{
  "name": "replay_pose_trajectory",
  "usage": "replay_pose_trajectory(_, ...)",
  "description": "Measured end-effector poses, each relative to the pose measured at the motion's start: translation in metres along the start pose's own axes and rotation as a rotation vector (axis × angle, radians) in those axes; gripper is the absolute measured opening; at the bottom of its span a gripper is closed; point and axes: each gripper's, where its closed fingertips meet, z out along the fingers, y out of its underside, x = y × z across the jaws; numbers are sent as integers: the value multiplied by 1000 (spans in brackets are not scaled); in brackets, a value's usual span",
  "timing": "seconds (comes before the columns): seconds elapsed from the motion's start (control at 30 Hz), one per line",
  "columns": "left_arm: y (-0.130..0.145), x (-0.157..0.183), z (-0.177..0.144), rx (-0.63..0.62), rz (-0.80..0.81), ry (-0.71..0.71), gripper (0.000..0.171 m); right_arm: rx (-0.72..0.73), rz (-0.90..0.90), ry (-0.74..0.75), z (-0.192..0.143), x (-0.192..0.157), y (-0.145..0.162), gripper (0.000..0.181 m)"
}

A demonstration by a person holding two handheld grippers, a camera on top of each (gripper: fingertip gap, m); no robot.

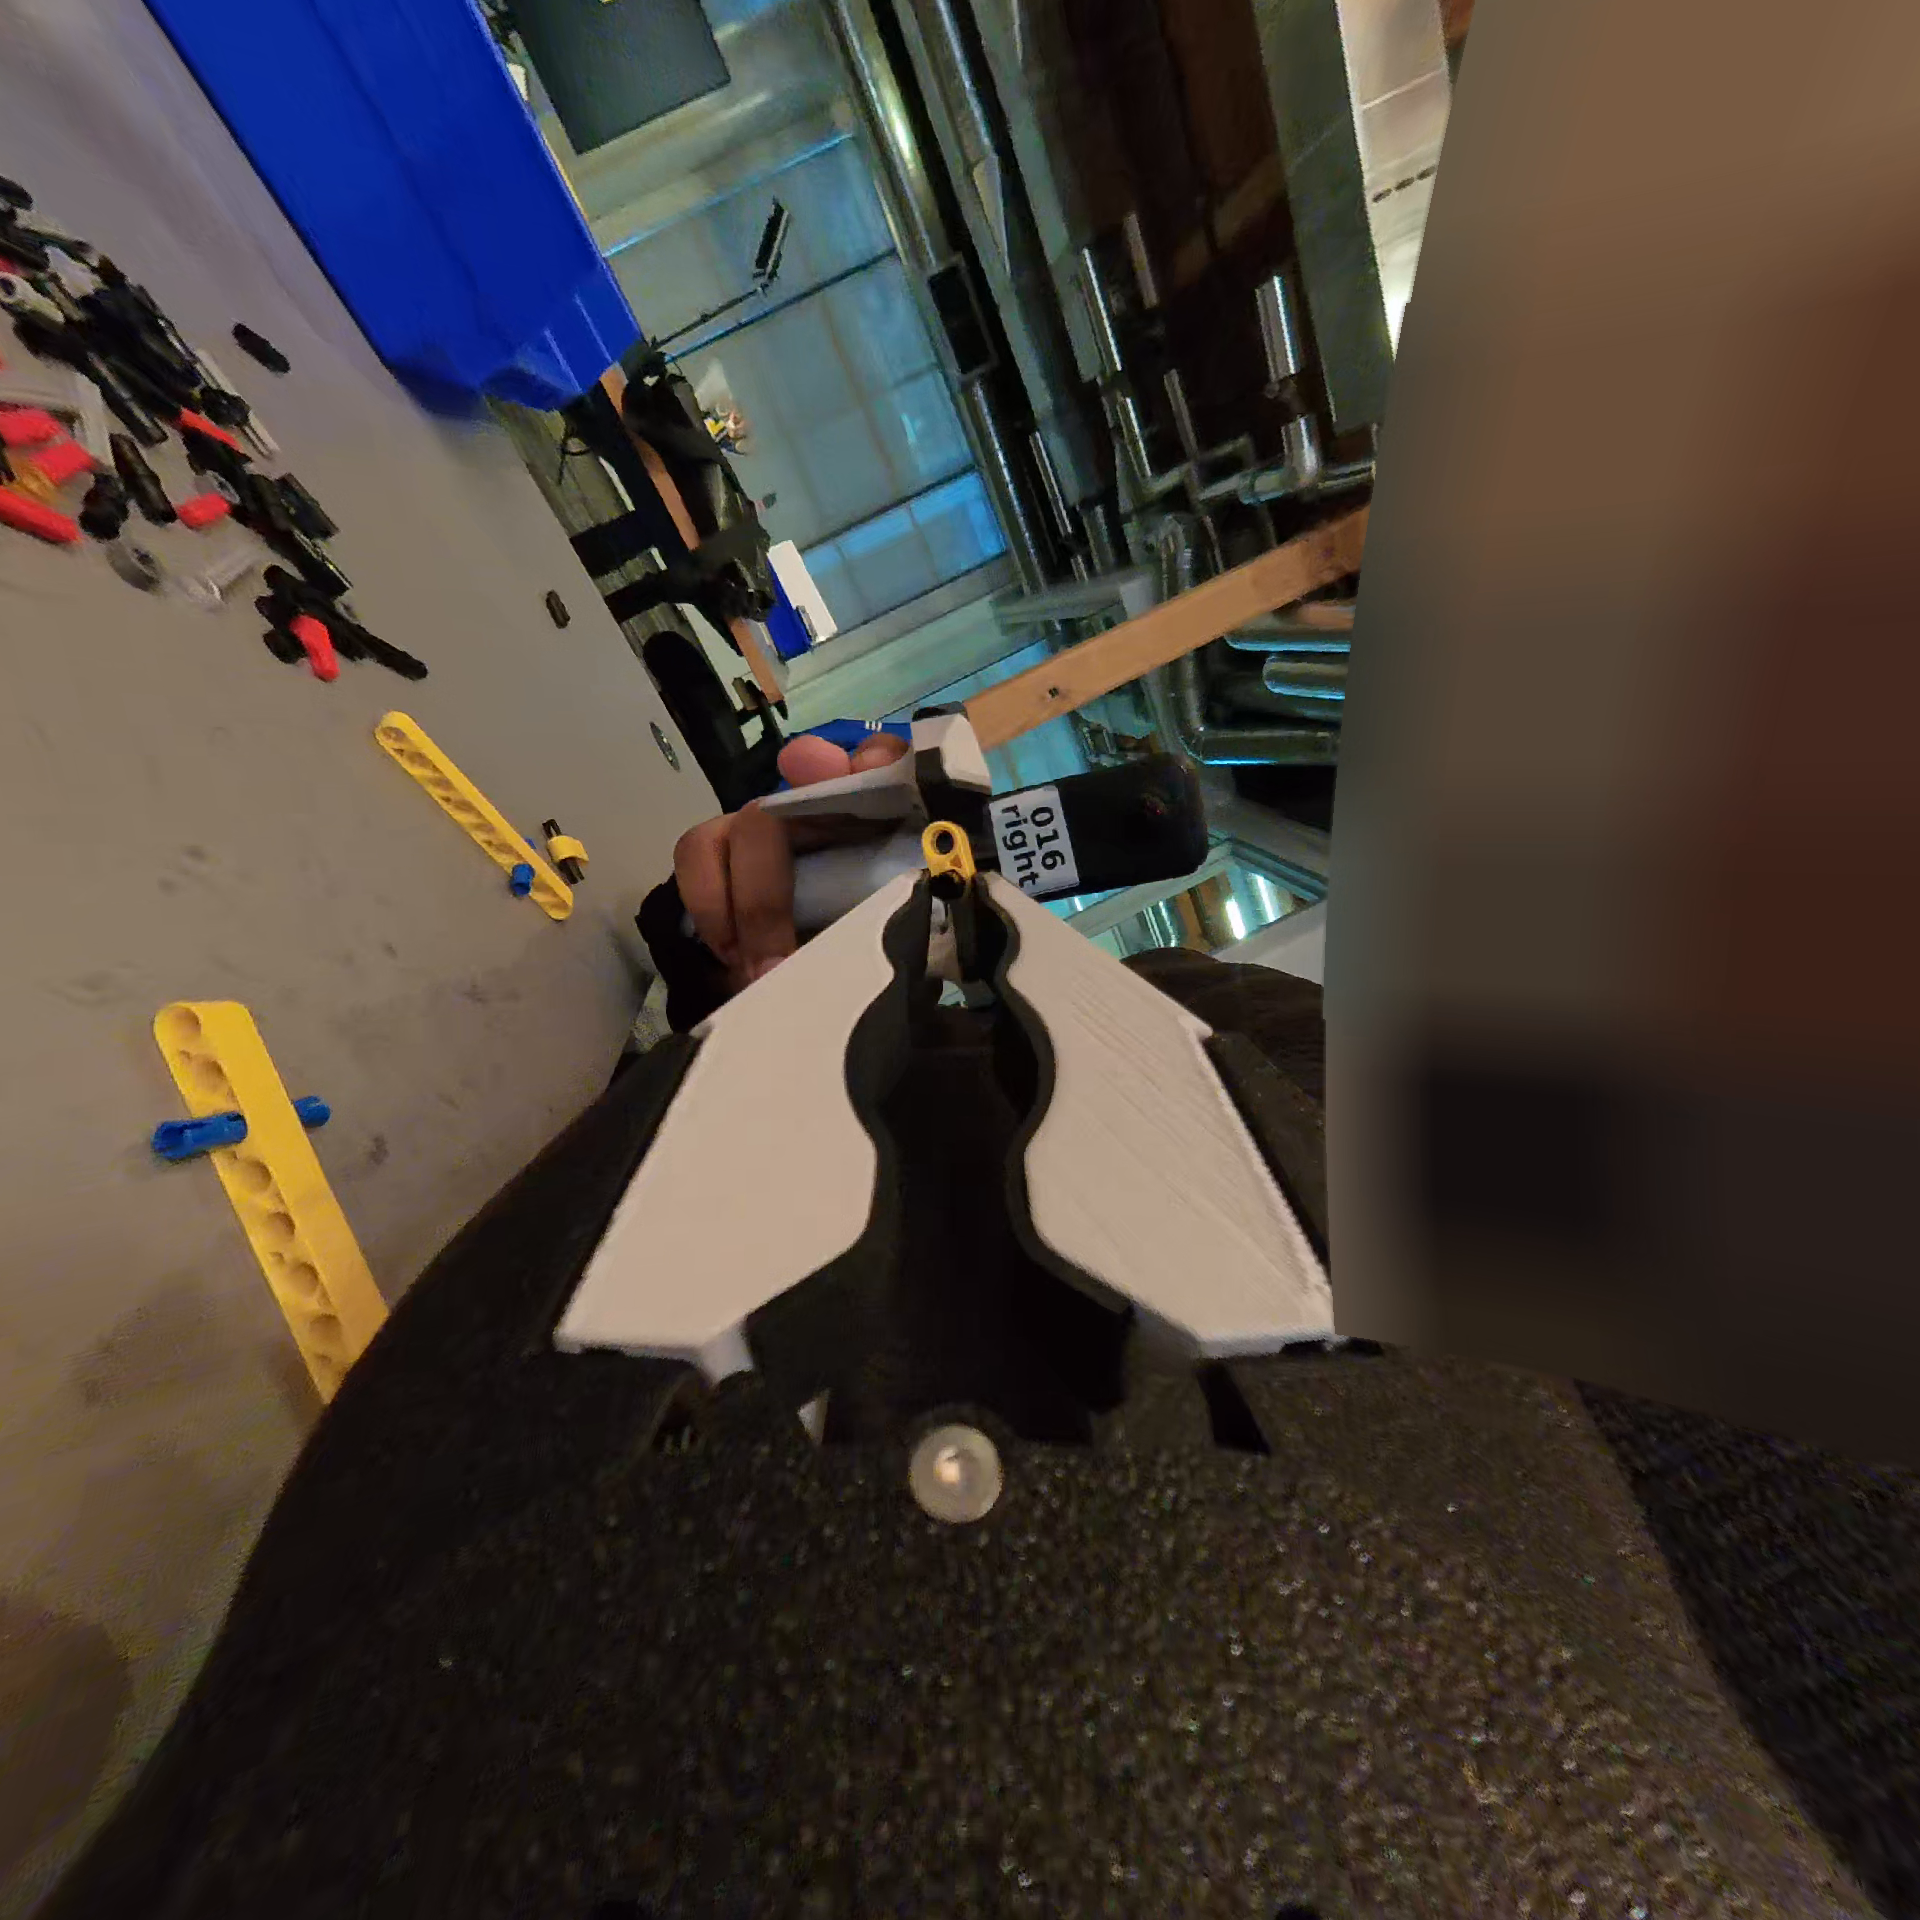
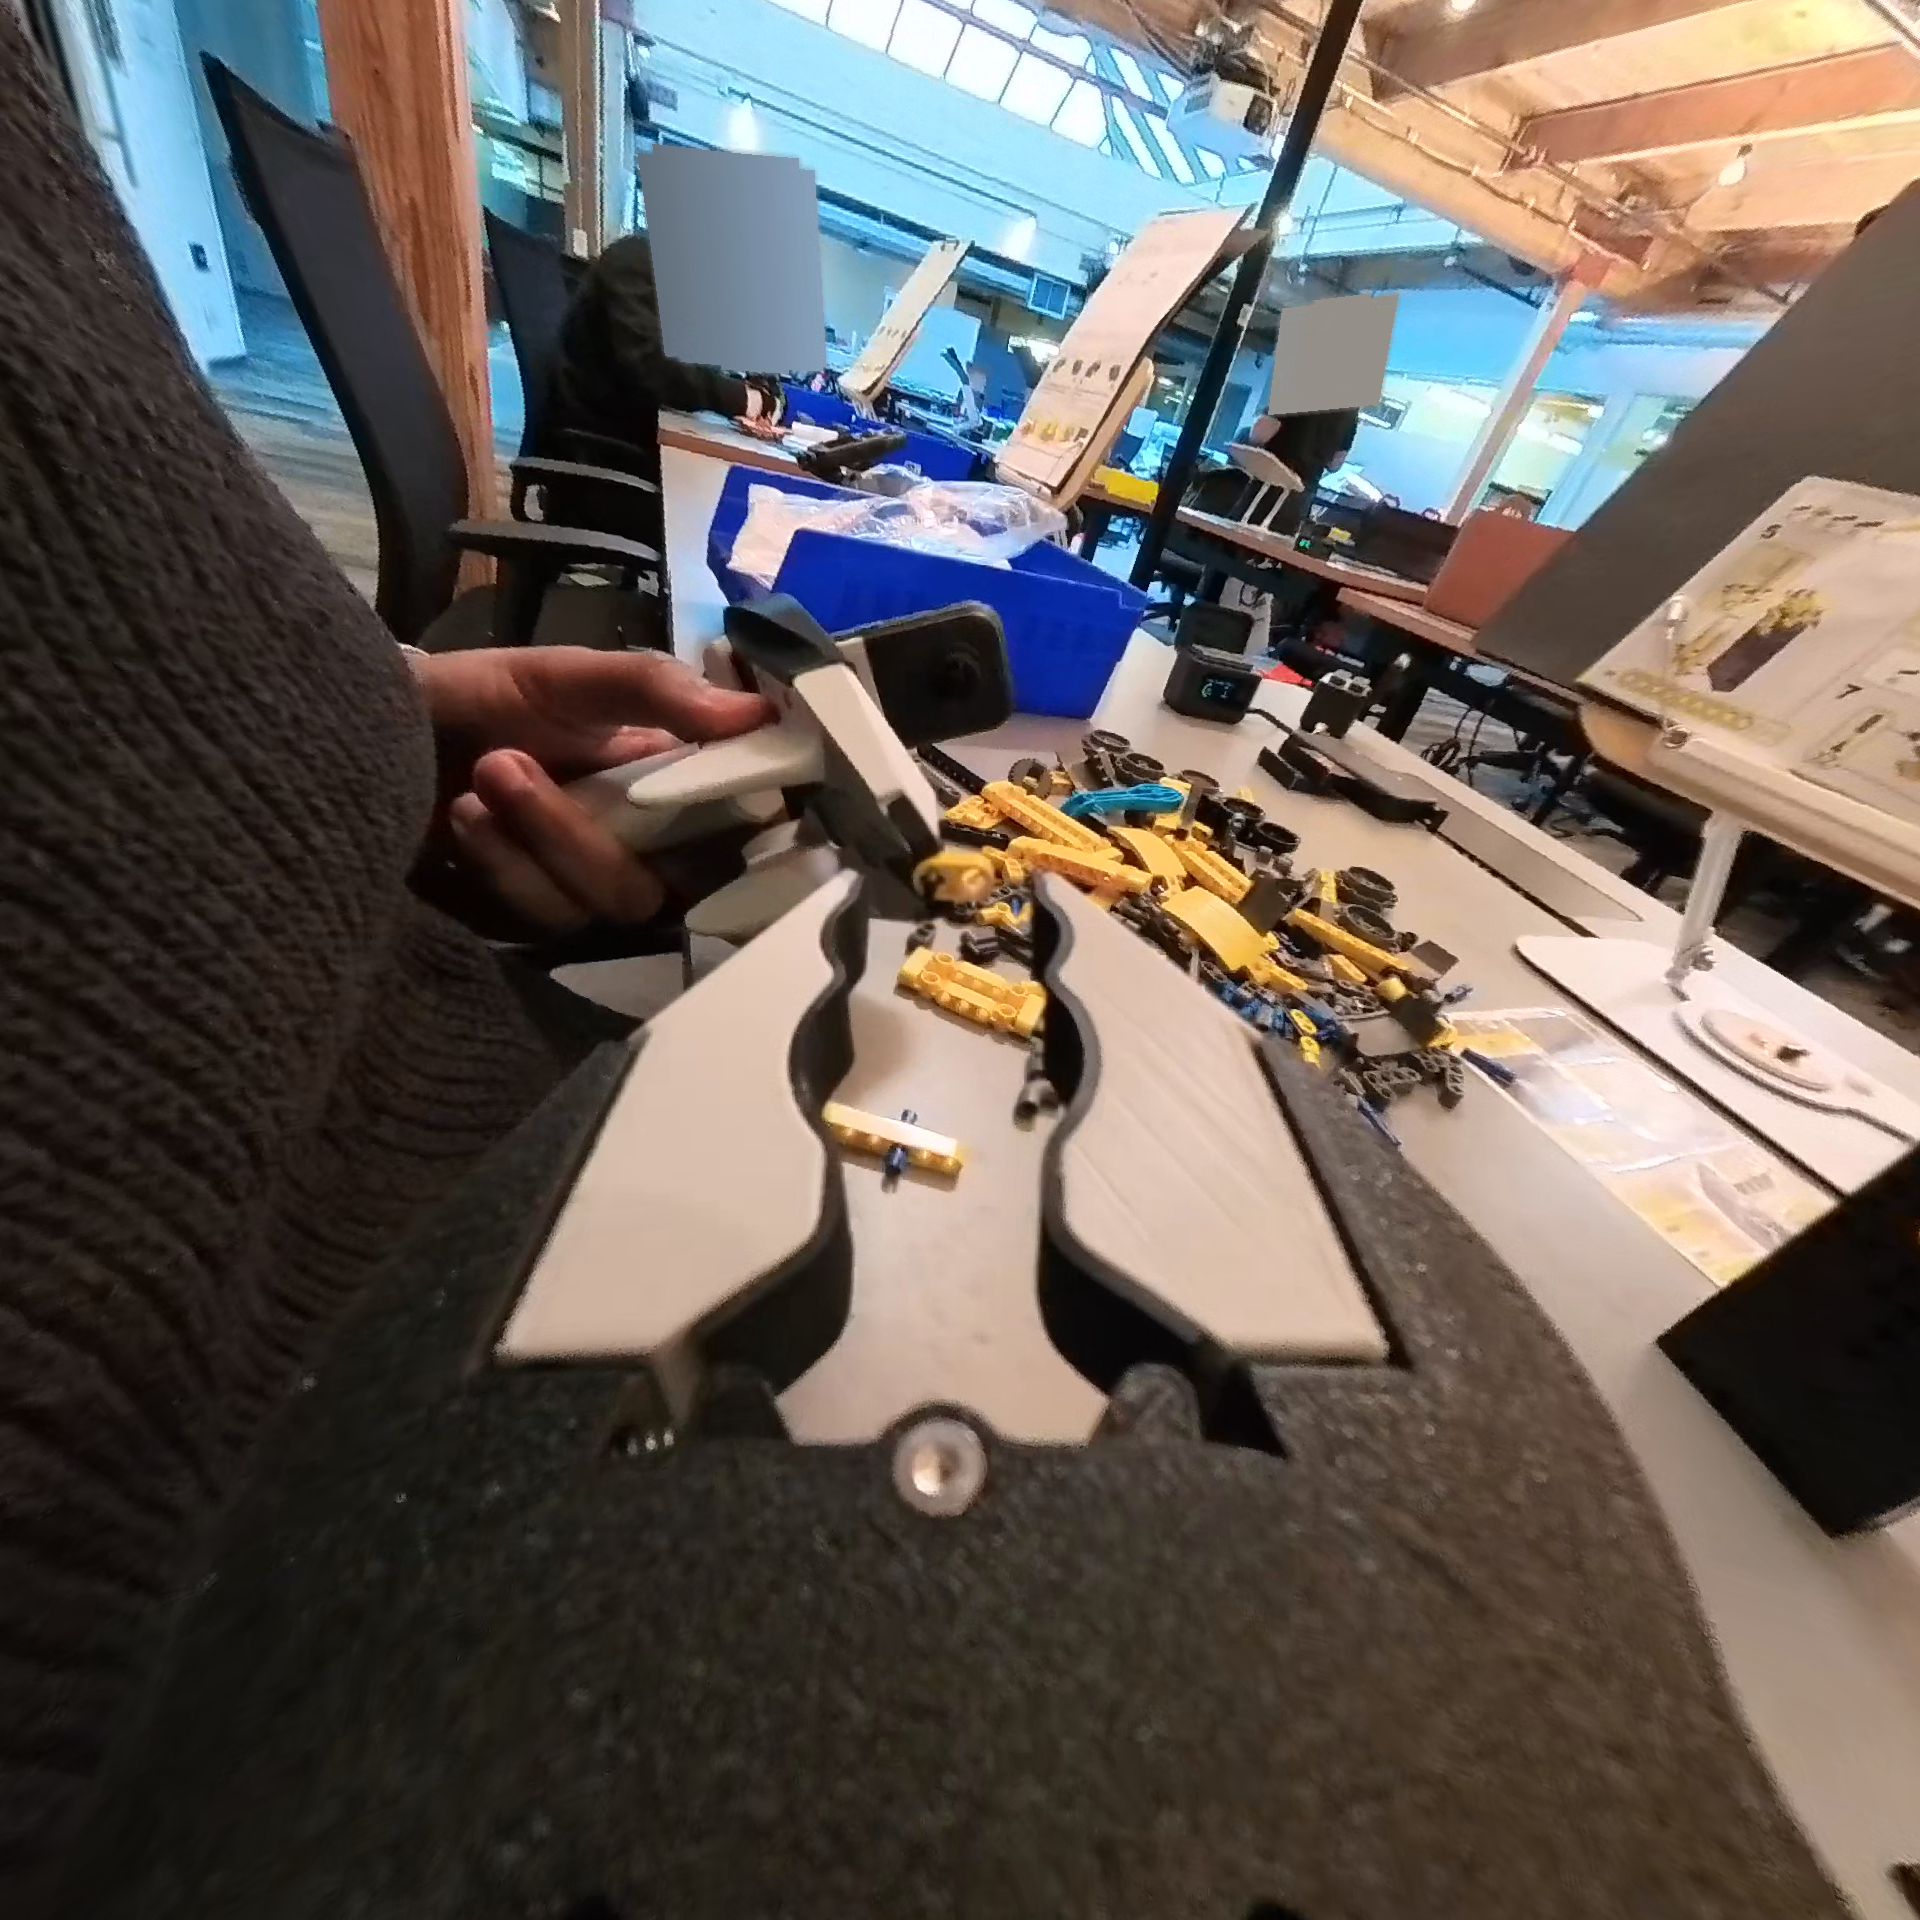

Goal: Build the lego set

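Yellow plastic connector with a round eyelet [image 1: 945, 854] sits pinched at the very tips of the left gripper [image 1: 943, 883], whose jaws are closed down on it at the centre of the left wrist view. Only a sliver of the piece is caught, so a twist or knock could flick it out. It would fall among the loose parts on the grey table [image 1: 125, 831]. Two long yellow perforated beams [image 1: 473, 816] lie at 9 o'clock, and a heap of black and red parts [image 1: 156, 447] at 10. The blue plastic bin [image 1: 416, 187] at 11 shows only its wall; its contents are hidden here.

In the right wrist view, the right gripper [image 2: 948, 894] is spread wide and holds nothing. It hangs above a pile of yellow and black building parts [image 2: 1195, 883], with the connector just beyond its tips at 12 o'clock. The bin, farther off at 12, holds crumpled clear plastic bags [image 2: 935, 509].
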Motion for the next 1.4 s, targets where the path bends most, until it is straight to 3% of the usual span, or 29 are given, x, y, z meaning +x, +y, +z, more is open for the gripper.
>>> replay_pose_trajectory(0.17,2,-2,2,-1,3,-6,7,-22,-38,19,1,0,1,16)
replay_pose_trajectory(0.53,8,-5,3,-66,210,-150,7,-59,57,-55,0,-3,7,16)
replay_pose_trajectory(0.67,8,-2,3,-62,120,-86,7,-49,-45,-25,-1,-4,4,15)
replay_pose_trajectory(0.8,9,-5,-2,-65,120,-104,8,-101,8,-78,-2,-7,7,15)
replay_pose_trajectory(0.87,-1,-8,-13,-28,165,-176,9,-107,32,-65,-5,0,6,15)
replay_pose_trajectory(0.93,-11,-29,-31,-21,224,-369,10,-139,28,-41,-9,7,11,15)
replay_pose_trajectory(1.07,-3,-72,-57,-195,377,-768,13,-223,39,-32,-9,7,30,15)
replay_pose_trajectory(1.23,16,-90,-53,-364,496,-917,21,-349,82,-23,-6,1,58,15)
replay_pose_trajectory(1.4,23,-99,-60,-433,631,-1045,23,-430,165,-17,-1,-8,74,15)
